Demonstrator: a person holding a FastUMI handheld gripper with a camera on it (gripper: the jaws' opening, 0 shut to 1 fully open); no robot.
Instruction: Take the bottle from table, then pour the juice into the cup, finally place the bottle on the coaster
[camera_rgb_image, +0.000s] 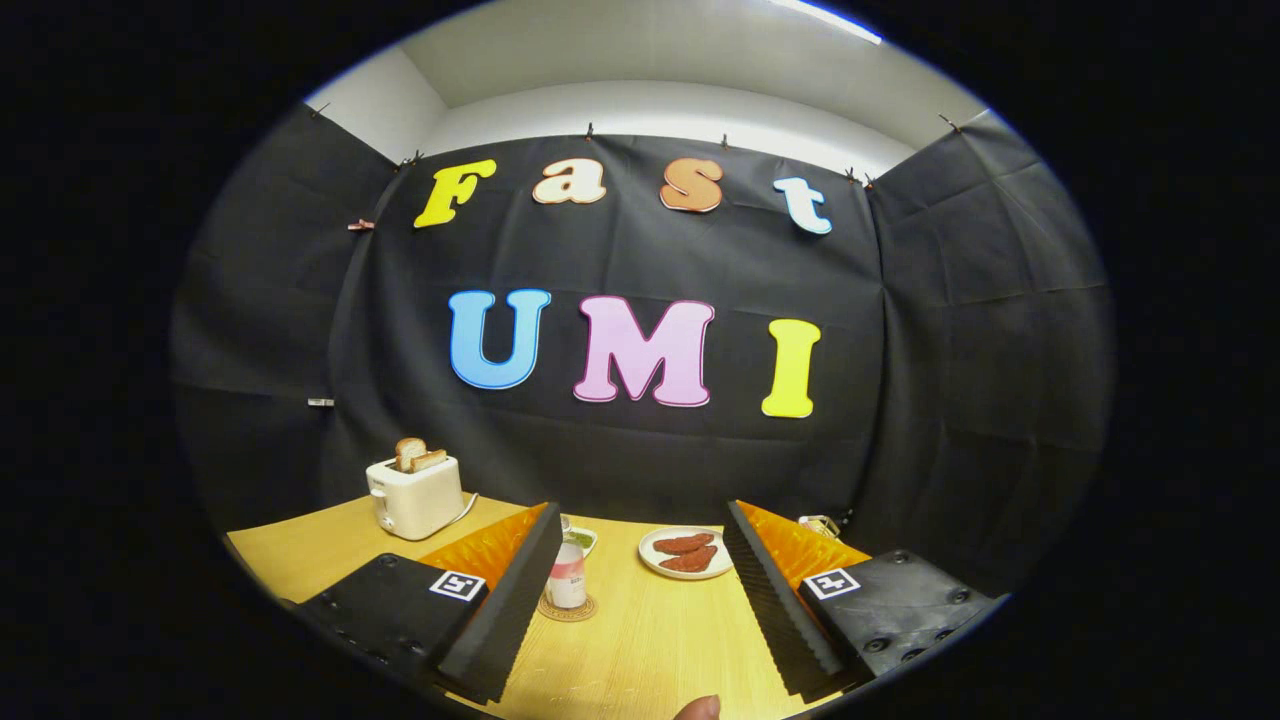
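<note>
Claw (640, 545) spread wide above the wooden worktop (650, 640), nothing held between its fingers. Bottle (567, 577) is seen upright on a round coaster (567, 609), just beside the left finger. Plate (686, 553) and toaster (415, 495) are set beyond.

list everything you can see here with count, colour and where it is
table: 1, light wood, under everything
toaster: 1, cream, far left of the table, beyond the left finger
toast slices: 2, brown, standing in the toaster's slots
bottle: 1, pale with a pink band, upright just inside the left finger
coaster: 1, brown, round, under the bottle
small dish: 1, white with green inside, behind the bottle
plate: 1, white, ahead between the fingers
red-brown food pieces: 2, on the plate
fingertip: 1, person's, at the near table edge
gripper: 1, fingers wide apart, holding nothing
</note>
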